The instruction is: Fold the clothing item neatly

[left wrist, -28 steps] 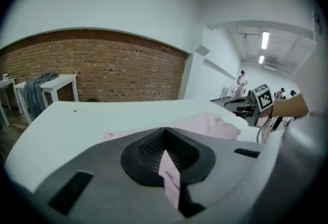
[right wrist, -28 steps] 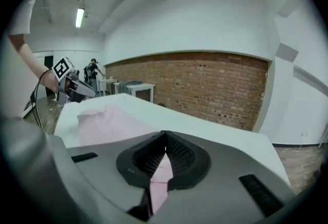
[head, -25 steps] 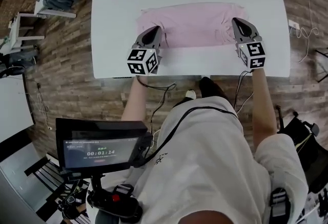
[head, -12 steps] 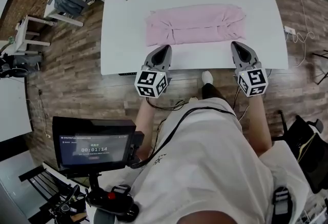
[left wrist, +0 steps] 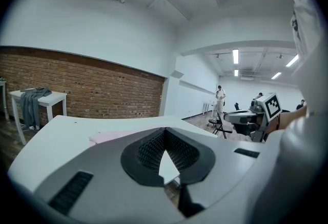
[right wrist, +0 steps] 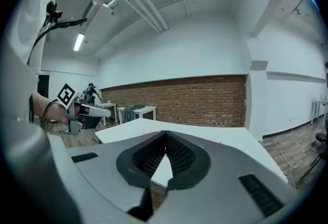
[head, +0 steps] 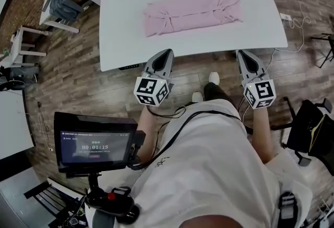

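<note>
Brown wood-plank flooring [head: 78, 81] runs all around a white rectangular tabletop [head: 125, 39]. A red brick wall [left wrist: 92, 89] closes the room on the far side. Before it stands a small white side table [left wrist: 57, 96] with a grey cloth [left wrist: 32, 105] draped over it. A black screen showing a timer [head: 96, 144] sits low at the person's left.

On the tabletop lies a pale pink fabric garment [head: 193, 12], folded into one long, flat bundle. It has gathered creases near both ends and sits slightly slanted across the middle of the table, toward the far edge.

The grey left gripper [head: 167, 53] and the grey right gripper [head: 241, 54] hang over the floor just off the table's near edge, well apart from the garment. Each has its ridged jaws pressed tip to tip with nothing between them.

A second ago both grippers reached over the near edge, right at the garment's near side. Now they are drawn back toward the person's body, still clenched, and the folded bundle keeps its shape.
</note>
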Action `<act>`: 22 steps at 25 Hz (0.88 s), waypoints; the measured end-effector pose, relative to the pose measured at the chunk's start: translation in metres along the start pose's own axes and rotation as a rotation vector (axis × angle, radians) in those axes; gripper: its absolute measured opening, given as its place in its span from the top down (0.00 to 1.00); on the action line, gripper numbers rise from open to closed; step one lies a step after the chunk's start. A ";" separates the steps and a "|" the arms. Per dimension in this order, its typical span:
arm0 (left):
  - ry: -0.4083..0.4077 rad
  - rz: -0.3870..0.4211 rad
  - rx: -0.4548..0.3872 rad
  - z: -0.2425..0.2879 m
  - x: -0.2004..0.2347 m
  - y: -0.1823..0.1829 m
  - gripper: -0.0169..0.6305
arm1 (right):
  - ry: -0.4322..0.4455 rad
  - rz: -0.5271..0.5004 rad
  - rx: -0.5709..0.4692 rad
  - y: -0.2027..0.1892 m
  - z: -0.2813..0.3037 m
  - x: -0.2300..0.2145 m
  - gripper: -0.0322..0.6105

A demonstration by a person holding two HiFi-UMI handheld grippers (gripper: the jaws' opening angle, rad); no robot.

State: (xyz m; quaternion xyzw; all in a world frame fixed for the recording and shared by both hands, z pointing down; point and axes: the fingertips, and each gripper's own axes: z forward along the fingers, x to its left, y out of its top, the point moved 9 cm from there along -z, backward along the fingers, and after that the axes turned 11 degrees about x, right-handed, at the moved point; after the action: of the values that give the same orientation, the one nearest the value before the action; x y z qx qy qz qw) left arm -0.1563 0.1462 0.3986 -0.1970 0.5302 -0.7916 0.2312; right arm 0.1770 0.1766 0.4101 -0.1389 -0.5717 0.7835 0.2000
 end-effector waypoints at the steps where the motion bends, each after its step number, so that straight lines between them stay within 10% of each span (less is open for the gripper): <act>1: -0.004 0.006 -0.006 -0.003 -0.005 0.000 0.97 | -0.005 -0.006 0.000 -0.002 -0.009 0.002 0.95; 22: -0.005 0.019 -0.053 -0.087 -0.182 -0.046 0.97 | 0.095 -0.066 -0.070 -0.048 -0.171 0.037 0.95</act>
State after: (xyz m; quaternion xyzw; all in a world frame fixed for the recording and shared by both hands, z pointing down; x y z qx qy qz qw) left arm -0.0633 0.3314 0.3983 -0.2001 0.5524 -0.7745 0.2345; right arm 0.2285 0.3502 0.4038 -0.1639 -0.5927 0.7487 0.2476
